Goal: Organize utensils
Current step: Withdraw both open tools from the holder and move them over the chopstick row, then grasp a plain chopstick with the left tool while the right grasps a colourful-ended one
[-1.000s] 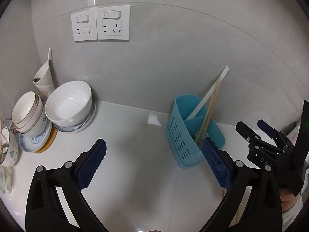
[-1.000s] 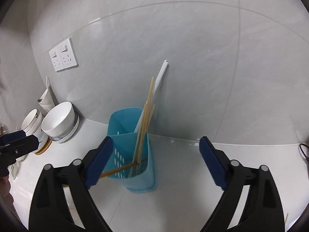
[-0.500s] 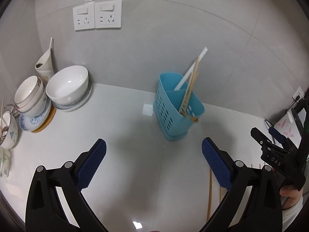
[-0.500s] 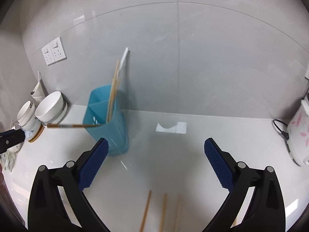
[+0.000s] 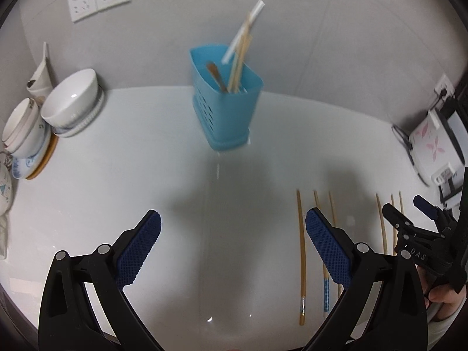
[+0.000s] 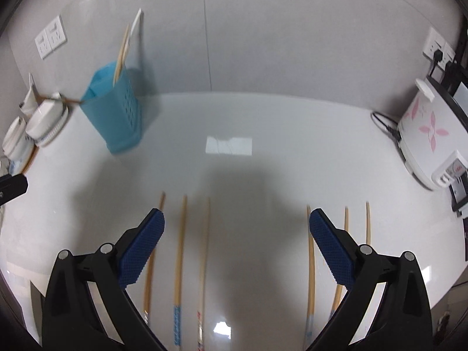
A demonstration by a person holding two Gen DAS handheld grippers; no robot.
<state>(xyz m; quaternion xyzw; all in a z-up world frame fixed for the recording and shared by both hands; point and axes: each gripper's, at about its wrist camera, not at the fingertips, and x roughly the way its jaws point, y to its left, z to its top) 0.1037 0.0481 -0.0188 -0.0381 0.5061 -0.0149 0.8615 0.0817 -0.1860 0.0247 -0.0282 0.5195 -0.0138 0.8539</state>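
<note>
Fingers of the right gripper [image 6: 236,244] stand wide apart over loose chopsticks [image 6: 180,248] lying in a row on the white counter [image 6: 263,175], holding none. Left gripper [image 5: 233,245] is equally spread and empty, chopsticks just right of it. Farther back stands the blue utensil holder [image 5: 226,108], several sticks upright inside.

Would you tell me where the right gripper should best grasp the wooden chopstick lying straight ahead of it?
Grip the flat-lying wooden chopstick at mid-shaft, coming straight down with the open right gripper straddling its width; neighbours lie apart on both sides, though the gaps look modest.
</note>
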